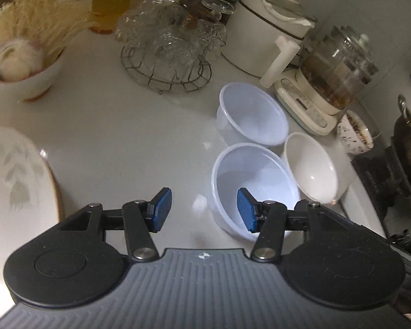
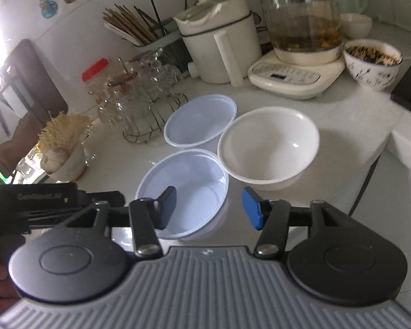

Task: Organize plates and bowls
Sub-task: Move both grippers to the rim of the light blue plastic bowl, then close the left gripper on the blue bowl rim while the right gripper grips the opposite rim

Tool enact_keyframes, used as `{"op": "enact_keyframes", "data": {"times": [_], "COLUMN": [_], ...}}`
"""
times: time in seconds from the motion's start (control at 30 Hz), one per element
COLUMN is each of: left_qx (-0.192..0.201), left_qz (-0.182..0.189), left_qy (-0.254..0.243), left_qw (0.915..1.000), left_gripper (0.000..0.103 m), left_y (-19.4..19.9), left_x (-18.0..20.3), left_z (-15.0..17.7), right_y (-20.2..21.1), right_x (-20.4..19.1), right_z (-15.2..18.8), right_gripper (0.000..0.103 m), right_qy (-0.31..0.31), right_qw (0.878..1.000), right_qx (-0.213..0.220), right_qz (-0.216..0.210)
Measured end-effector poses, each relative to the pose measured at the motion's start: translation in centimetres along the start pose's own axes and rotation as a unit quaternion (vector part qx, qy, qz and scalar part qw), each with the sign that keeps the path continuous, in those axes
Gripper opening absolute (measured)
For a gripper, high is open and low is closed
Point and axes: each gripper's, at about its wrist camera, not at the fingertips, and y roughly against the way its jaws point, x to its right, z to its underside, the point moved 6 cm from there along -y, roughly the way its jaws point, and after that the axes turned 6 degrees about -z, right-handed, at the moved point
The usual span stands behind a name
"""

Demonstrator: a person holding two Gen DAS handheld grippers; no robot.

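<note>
Both grippers closing in on the near bowl

While you brought both grippers over the worktop (image 1: pixel 139 137), each stood spread and empty. Your left gripper (image 1: pixel 204 209) had its right pad over the near plastic bowl (image 1: pixel 249 175); your right gripper (image 2: pixel 209 208) straddled that bowl's right rim. Next, I think, one gripper must pinch this rim and nest it in the far plastic bowl (image 2: pixel 200 120), beside the white bowl (image 2: pixel 268 148).

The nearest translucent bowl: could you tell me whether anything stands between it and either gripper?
Nothing visible does. The nearest translucent bowl sits open directly below both the left gripper and right gripper; the white bowl sits beside it.
</note>
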Motion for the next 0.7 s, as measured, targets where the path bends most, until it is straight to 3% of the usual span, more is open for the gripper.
{"op": "enact_keyframes", "data": {"times": [0.13, 0.4, 0.47, 0.7], "left_qx": [0.006, 0.013, 0.015, 0.033], "left_qz": [0.015, 0.038, 0.051, 0.063], "left_qy": [0.006, 0.016, 0.022, 0.027], "left_qw": [0.9999, 0.9991, 0.9983, 0.9971], "left_gripper": [0.057, 0.029, 0.021, 0.020], "left_y": [-2.0, -4.0, -4.3, -3.8], "left_x": [0.3, 0.0, -0.1, -0.3], "left_z": [-0.6, -0.9, -1.1, -2.0], "right_y": [-2.1, -4.3, -4.6, -4.7], "right_x": [0.1, 1.0, 1.1, 1.0], "right_z": [-0.4, -0.8, -0.9, -1.5], "right_gripper": [0.055, 0.035, 0.022, 0.016], "right_qy": [0.007, -0.003, -0.009, -0.013], "right_qw": [1.000, 1.000, 1.000, 1.000], "right_qx": [-0.005, -0.010, -0.013, -0.009], "right_qz": [0.001, -0.005, -0.009, -0.022]}}
